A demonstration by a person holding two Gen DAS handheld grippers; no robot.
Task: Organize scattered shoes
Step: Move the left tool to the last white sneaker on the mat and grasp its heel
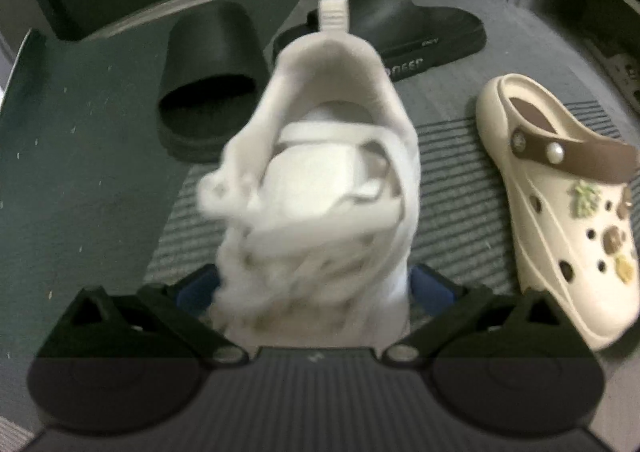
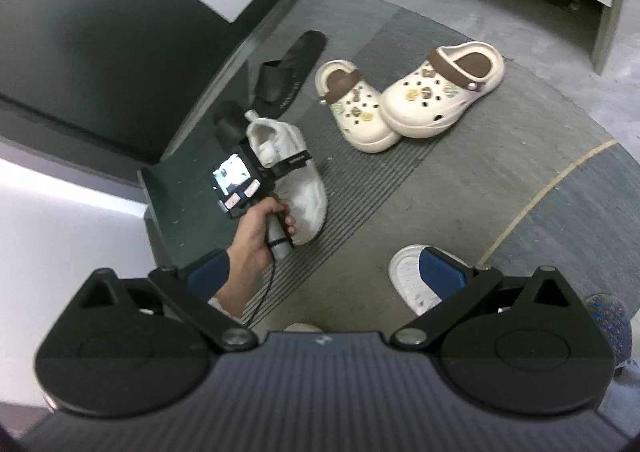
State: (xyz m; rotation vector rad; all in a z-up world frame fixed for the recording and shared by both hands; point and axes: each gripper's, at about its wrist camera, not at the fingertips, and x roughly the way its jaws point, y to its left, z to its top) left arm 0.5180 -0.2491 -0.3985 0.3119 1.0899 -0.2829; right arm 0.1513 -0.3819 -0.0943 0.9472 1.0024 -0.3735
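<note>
Right now the left gripper [image 1: 314, 284] is straddling the white sneaker [image 1: 316, 180] w/ jaws spread wide; blue pads are sitting either side of the laced front, and whether they're pressing yet I can't tell for sure, looks like not. Sneaker is lying on the striped mat [image 1: 448, 188], near its left edge, heel pointing toward the two black slides [image 1: 212, 80] by the far edge. Judging by looks: light, soft fabric upper, loose laces, so it's prob. going to squash and sag; better grabbing across the firmer midfoot/sole sides than the laces. Cream clog [image 1: 560, 212] is sitting just beside, to the right. Right gripper [image 2: 328, 276] is hanging released, holding nothing, above a second white shoe [image 2: 408, 276] at the mat's near edge.
</note>
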